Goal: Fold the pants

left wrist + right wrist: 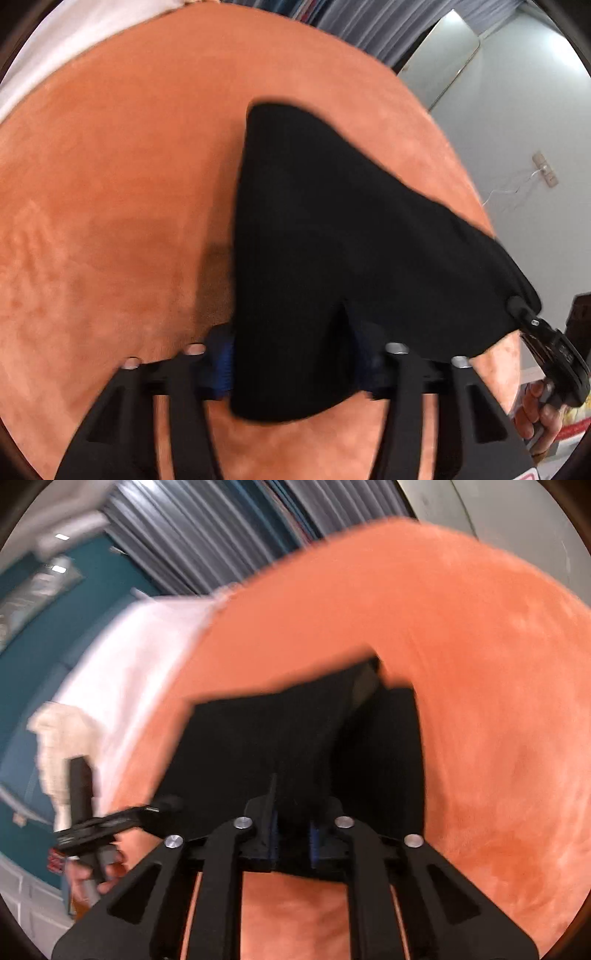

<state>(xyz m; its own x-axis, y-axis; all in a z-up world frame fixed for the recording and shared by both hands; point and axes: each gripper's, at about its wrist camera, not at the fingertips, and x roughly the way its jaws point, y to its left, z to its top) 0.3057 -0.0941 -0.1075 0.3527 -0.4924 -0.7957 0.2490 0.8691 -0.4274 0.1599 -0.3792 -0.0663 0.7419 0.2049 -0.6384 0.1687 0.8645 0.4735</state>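
1. One pair of black pants (314, 229) hangs above the orange tabletop (110, 184).
2. Two tools: left tool (291, 369) and right tool (291, 842) each clench the fabric's near edge.

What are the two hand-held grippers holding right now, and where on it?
Both hold the black pants. The left hand-held gripper and the right hand-held gripper each clamp the near edge, lifting it above the orange surface.

Orange plush cover (110, 166) on the worktop, white sheet (140, 657) at its far edge; grey curtains (192, 546), teal wall (22, 686), pale wall (517, 129) with sockets (545, 170).
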